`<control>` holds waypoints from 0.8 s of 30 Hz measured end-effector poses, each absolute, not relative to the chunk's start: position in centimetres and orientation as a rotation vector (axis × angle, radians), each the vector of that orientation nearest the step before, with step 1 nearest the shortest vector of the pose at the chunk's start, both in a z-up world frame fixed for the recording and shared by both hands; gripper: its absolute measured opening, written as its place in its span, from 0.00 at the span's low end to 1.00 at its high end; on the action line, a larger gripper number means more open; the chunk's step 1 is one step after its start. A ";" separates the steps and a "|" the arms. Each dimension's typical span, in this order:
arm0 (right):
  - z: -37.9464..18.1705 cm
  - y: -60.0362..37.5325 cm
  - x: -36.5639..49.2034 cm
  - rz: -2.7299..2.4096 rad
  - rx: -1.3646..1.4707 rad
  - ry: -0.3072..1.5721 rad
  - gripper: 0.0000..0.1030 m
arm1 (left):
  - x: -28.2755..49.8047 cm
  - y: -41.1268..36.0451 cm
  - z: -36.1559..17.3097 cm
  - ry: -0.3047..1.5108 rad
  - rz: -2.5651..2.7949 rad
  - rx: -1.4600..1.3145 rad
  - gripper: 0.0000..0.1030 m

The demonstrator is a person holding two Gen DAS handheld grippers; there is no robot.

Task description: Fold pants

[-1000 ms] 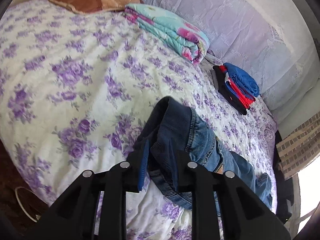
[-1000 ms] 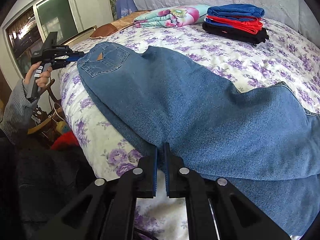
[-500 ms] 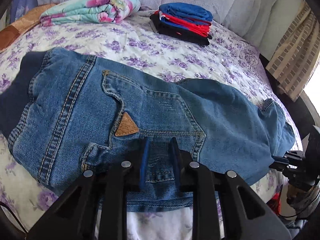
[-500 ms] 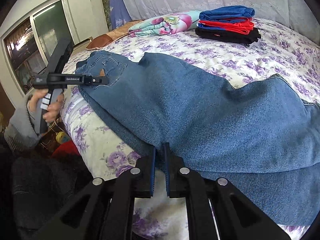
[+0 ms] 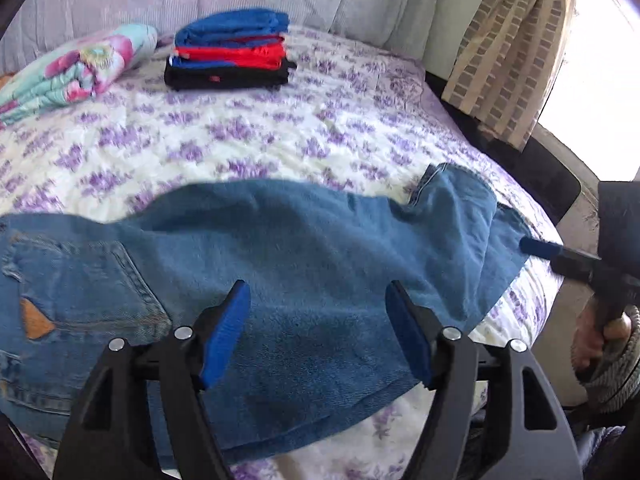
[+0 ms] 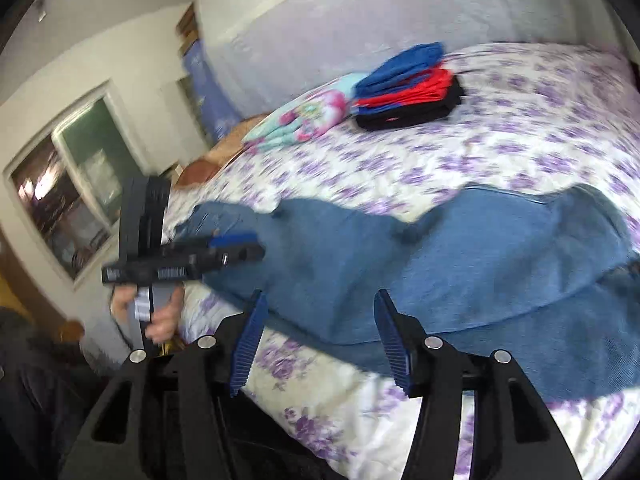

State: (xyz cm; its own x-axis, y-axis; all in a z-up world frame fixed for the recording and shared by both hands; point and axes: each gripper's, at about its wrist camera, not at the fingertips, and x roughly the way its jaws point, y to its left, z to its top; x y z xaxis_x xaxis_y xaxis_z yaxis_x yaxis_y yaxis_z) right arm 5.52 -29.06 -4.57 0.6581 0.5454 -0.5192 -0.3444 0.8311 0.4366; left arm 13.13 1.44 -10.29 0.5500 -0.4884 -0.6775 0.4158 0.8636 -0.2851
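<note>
In the left wrist view, the left gripper (image 5: 318, 328) stands at about 6 o'clock, and its jaws, which have just been opening, are spread wide with nothing pressed between them. The jeans (image 5: 304, 248) lie flat on the bed (image 5: 248, 132), stretched from 9 o'clock to 3 o'clock, directly under and beyond the blue pads. The back pocket with its brown patch is at 8 o'clock from the fingers. At 3 o'clock the right gripper (image 5: 540, 249) points its blue tip at the leg end of the jeans, held by a hand (image 5: 596, 340). A stack of folded clothes (image 5: 230, 50) sits at 11 o'clock, with a floral blanket (image 5: 72, 70) beside it at 10 o'clock.

In the right wrist view, which is blurred, the right gripper (image 6: 318, 336) is also released, its jaws having just been opening and gripping nothing. The jeans (image 6: 460, 248) spread from 10 o'clock to 3 o'clock, just beyond the pads; their near edge seems to lie between the fingers, but I cannot tell if it touches. At 9 o'clock the left gripper (image 6: 236, 246) hovers over the waist end. The stack of folded clothes (image 6: 408, 88) lies at 1 o'clock.
</note>
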 end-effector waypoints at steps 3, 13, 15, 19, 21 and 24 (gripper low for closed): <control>-5.9 -34.2 7.2 0.315 0.532 0.701 0.56 | 12.5 1.1 -11.8 0.788 -0.525 -0.081 0.68; -11.1 -39.8 11.7 0.168 0.962 0.788 0.55 | 11.9 1.0 -12.0 0.752 -0.562 -0.067 0.76; -11.0 -39.9 11.8 0.166 0.958 0.811 0.55 | 11.9 1.0 -12.0 0.751 -0.569 -0.068 0.76; -10.6 -40.5 12.1 0.117 0.925 0.815 0.55 | 11.9 1.0 -12.0 0.745 -0.594 -0.073 0.82; -10.8 -40.4 13.2 0.113 0.908 0.804 0.56 | 11.9 0.8 -12.0 0.745 -0.597 -0.068 0.83; -11.1 -39.7 14.3 0.160 0.855 0.768 0.18 | 11.8 0.9 -12.0 0.741 -0.605 -0.073 0.83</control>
